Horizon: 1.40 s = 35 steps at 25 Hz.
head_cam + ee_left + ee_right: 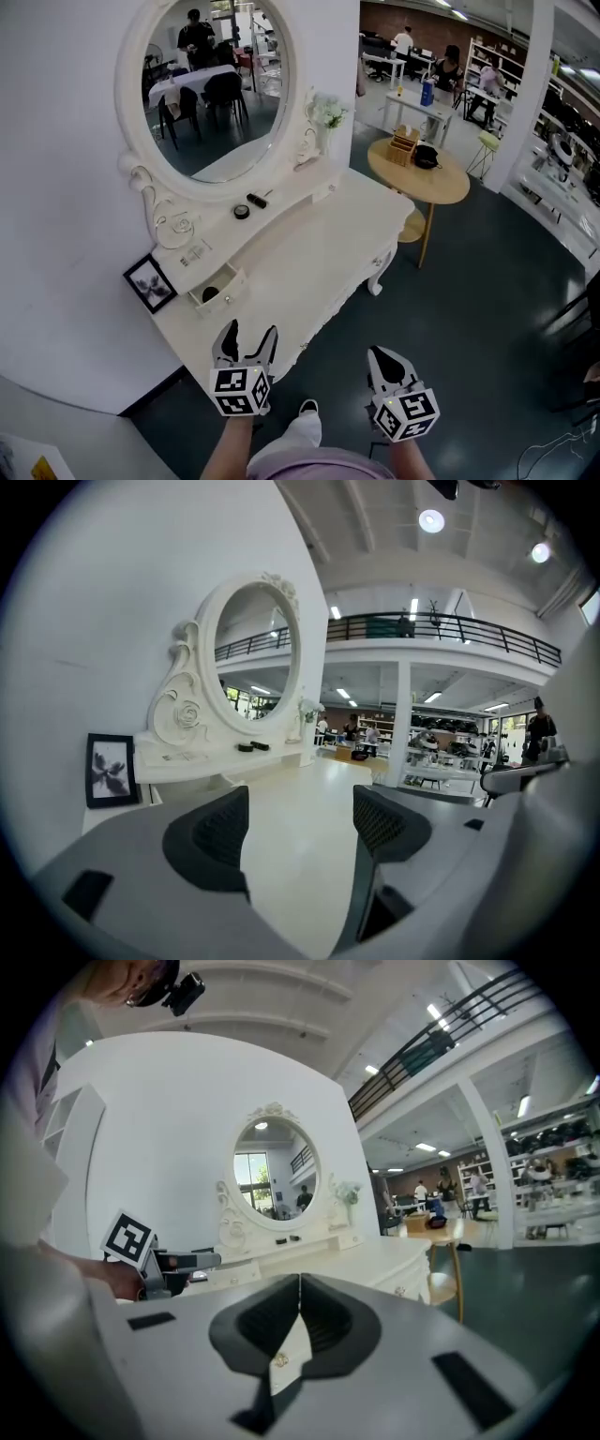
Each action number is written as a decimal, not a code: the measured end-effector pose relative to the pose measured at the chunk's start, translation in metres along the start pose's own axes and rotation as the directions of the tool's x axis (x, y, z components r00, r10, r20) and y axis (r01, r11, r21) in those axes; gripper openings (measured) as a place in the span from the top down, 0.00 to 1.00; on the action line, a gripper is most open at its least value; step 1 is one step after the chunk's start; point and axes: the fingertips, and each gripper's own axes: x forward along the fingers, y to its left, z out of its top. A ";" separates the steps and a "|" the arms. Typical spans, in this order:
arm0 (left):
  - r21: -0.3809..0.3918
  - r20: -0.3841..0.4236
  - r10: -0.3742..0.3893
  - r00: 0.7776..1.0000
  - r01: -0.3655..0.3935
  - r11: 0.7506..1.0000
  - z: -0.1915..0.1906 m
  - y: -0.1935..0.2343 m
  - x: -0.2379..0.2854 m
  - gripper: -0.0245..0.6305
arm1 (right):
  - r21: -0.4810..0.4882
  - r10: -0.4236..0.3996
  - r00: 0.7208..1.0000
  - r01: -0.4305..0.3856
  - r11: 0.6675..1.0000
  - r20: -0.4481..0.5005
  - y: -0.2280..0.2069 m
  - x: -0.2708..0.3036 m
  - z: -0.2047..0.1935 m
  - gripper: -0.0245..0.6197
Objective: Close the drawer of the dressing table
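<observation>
Closest in, the left gripper (251, 336) hangs over the front edge of the dressing table (319, 262), jaws spread with nothing between them. The right gripper (382, 362) is off that edge, over the floor (487, 281), jaws pressed together and empty. The small drawer (230, 286) stands pulled out below the left end of the raised shelf (286, 192), beside a picture frame (150, 282), and a dark round thing (210, 294) lies inside it.

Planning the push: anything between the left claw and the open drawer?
Nothing visible. Only bare tabletop lies between the open left claw and the front of the pulled-out drawer. A dark item sits inside the drawer; whether it hinders closing cannot be told.
</observation>
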 end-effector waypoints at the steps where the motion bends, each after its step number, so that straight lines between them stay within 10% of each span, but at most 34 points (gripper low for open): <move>1: -0.006 0.000 0.005 1.000 -0.005 1.000 0.002 0.006 0.009 0.44 | -0.003 0.007 1.000 -0.007 1.000 -0.002 -0.001 0.014 0.003 0.95; 20: -0.051 -0.028 0.256 0.966 -0.257 0.965 0.009 0.094 0.066 0.44 | -0.067 0.315 0.945 -0.322 0.945 -0.092 0.027 0.195 0.031 0.95; 35: -0.131 -0.062 0.645 0.762 -0.647 0.751 0.006 0.099 0.068 0.46 | -0.069 0.655 0.731 -0.675 0.734 -0.191 0.015 0.286 0.051 0.95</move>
